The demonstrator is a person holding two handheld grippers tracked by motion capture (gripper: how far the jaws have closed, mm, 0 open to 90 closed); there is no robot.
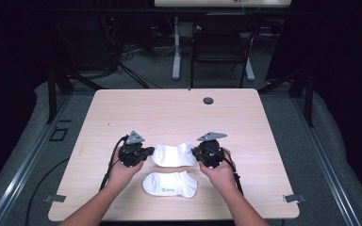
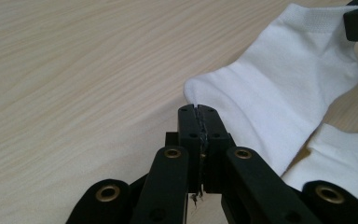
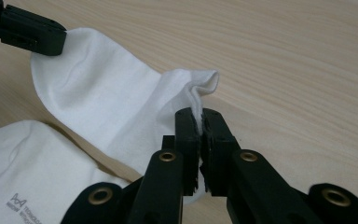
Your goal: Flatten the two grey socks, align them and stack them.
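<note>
A white ankle sock (image 1: 172, 154) hangs stretched between my two grippers, just above the light wooden table (image 1: 169, 113). My left gripper (image 1: 147, 152) is shut on one end of it; its jaws (image 2: 198, 112) meet with the sock (image 2: 279, 102) running off to the right. My right gripper (image 1: 196, 152) is shut on the other end, with a fold of sock (image 3: 107, 102) pinched between its tips (image 3: 199, 115). A second white sock (image 1: 169, 184) with small grey print lies flat on the table nearer the front edge, below the held one (image 3: 28, 163).
A dark round grommet (image 1: 208, 100) sits in the tabletop near its far edge. Beyond the table stand a black chair (image 1: 219, 42) and a white desk leg (image 1: 176, 47). Bare wood lies to the left and right of the hands.
</note>
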